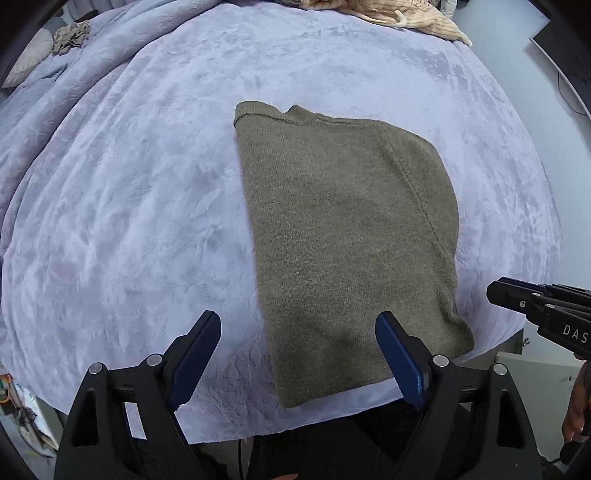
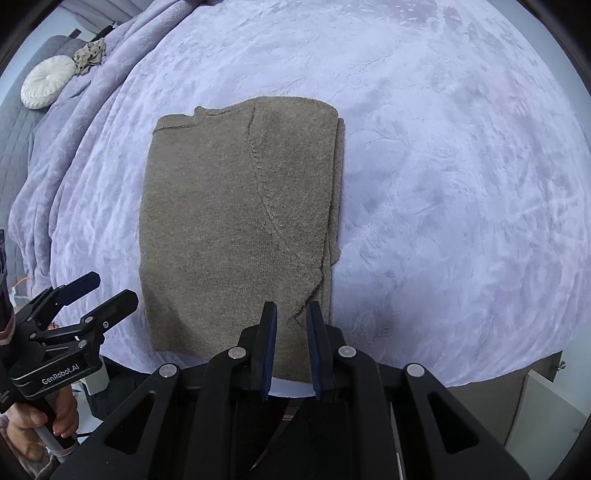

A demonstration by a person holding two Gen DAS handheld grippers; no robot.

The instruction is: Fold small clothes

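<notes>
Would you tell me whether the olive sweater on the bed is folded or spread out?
Folded. The olive sweater lies as a narrow rectangle on the lavender blanket, no sleeves sticking out, with stacked layers showing along its right edge.

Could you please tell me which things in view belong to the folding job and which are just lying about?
Job: olive knit sweater, folded on the lilac blanket; left gripper; right gripper.

Lying about: round white cushion, crumpled tan cloth, cream ribbed garment.

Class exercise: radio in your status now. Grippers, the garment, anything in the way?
Left gripper open, empty. Right gripper nearly closed, pinching nothing. Olive sweater folded lengthwise, flat on lilac blanket. Nothing on it.
</notes>
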